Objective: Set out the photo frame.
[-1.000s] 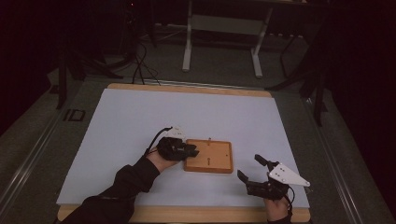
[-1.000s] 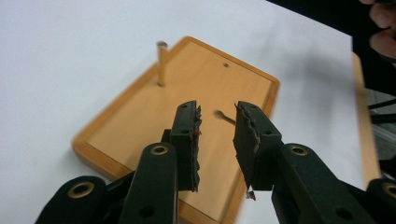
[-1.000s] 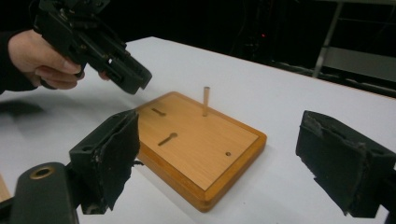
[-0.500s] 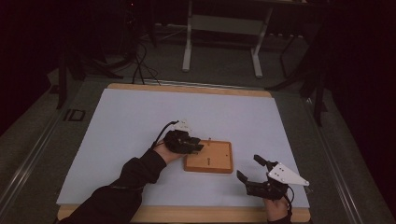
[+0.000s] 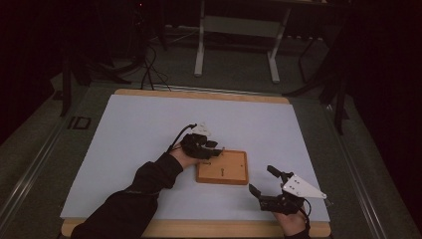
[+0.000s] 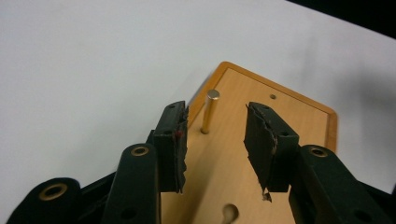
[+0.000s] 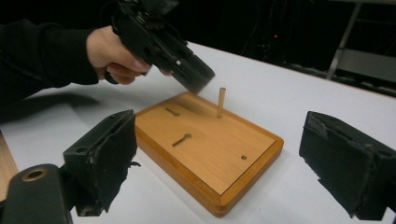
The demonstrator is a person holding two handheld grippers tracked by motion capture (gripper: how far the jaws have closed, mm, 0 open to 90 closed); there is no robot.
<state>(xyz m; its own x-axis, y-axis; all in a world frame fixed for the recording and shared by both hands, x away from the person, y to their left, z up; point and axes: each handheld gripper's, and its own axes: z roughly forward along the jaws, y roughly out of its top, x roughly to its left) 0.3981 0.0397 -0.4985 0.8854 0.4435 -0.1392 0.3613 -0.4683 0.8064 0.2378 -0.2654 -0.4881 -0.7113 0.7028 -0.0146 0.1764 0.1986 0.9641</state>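
A wooden board (image 5: pixel 222 168) lies on the white table cover, with a brass peg (image 6: pixel 209 113) standing upright in a hole near one corner. In the left gripper view my left gripper (image 6: pixel 219 116) hovers over that corner with the peg just ahead of its left pad. Its jaws have just been opening, and no pad touches the peg. From above, the left gripper (image 5: pixel 215 148) sits at the board's far left corner. My right gripper (image 5: pixel 263 179) rests to the board's right, wide open and empty. In its own view the right gripper (image 7: pixel 219 126) faces the board (image 7: pixel 210 149) and peg (image 7: pixel 221 101).
The board has two keyhole slots (image 7: pixel 181 139) and a small round hole (image 7: pixel 243 157). The white cover (image 5: pixel 149 129) spreads around it on a wood-edged table. Table legs (image 5: pixel 201 45) and cables stand on the dark floor beyond the far edge.
My left gripper has shifted right and away from the board's left edge toward its far left corner, and its jaws have spread apart. The right gripper has stayed put.
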